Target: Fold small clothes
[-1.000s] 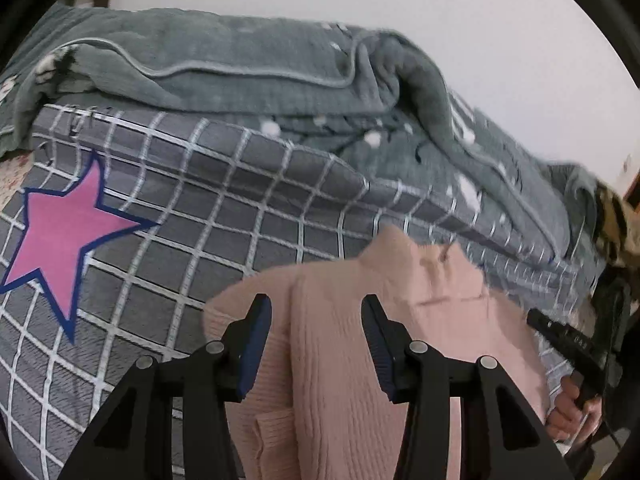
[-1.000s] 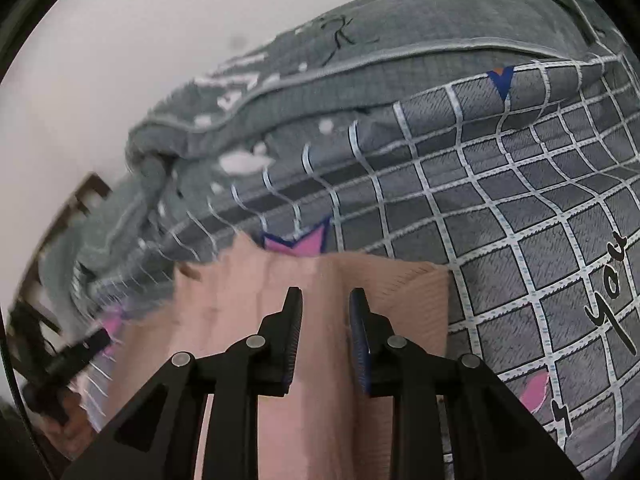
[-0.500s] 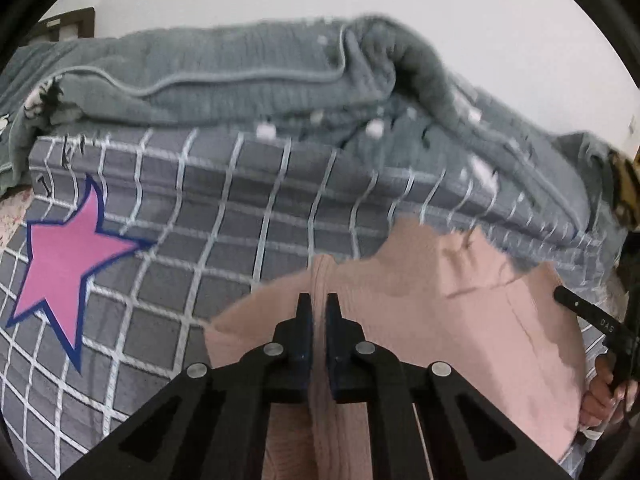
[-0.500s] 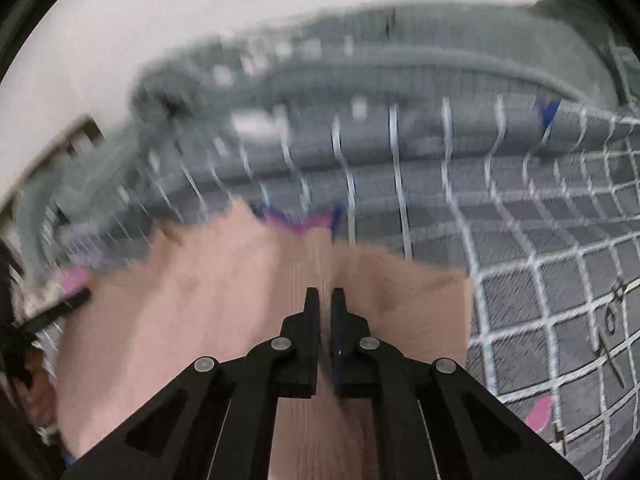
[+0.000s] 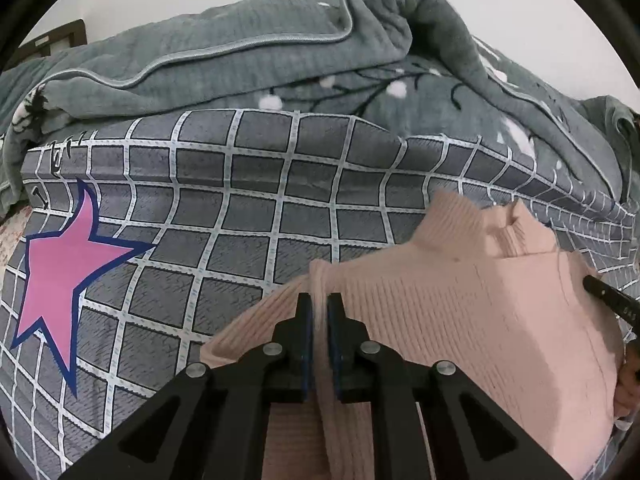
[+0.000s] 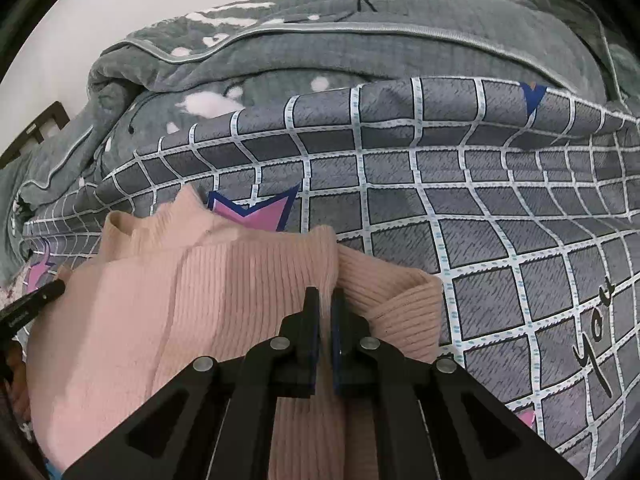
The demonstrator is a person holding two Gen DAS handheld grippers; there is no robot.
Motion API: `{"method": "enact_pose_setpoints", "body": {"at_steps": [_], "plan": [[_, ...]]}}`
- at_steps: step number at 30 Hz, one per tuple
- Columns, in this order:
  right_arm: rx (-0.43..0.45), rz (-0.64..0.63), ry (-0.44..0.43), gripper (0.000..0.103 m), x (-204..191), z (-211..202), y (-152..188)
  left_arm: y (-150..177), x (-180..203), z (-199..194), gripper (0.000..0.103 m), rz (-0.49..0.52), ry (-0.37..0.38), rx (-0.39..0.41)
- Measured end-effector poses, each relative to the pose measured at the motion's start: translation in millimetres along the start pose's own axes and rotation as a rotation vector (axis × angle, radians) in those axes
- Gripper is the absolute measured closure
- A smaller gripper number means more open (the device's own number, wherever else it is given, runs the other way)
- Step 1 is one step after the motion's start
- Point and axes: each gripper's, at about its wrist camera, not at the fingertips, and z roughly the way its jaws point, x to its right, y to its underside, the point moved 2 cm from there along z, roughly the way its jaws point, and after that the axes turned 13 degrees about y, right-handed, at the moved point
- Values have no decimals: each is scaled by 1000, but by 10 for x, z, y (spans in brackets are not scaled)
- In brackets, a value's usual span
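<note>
Both tools, left and right, have clamped shut on the sweater's shoulders and raised it off the bed, ready for folding.

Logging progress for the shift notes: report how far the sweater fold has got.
Done: both grips are set. The left gripper and right gripper are each shut on a shoulder edge of the pink sweater. In hand: it is held above the checked bedcover. Left: no body fold visible yet.
</note>
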Motion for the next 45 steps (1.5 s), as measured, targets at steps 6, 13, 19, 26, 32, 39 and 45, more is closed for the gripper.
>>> {"method": "enact_pose_setpoints", "body": {"at_steps": [6,13,19,26,32,39,45], "plan": [[16,-31,24,92,-53,-19,16,-20,62,-28,67,20,-37,-10],[126,-85,100,70,-45,-575,105,-84,254,-344,55,70,-31,50],[138,-58,113,62,115,-1002,447,29,477,-667,44,136,31,85],[109,21,72,56,384,-1321,822,379,306,-1023,40,43,138,79],[93,27,16,55,341,-1368,1074,898,162,-1158,40,-30,206,23],[40,26,21,55,203,-1102,1094,1015,44,-927,40,-154,257,-18],[-24,64,1,51,236,-817,1004,944,-48,-676,38,-224,279,-7]]}}
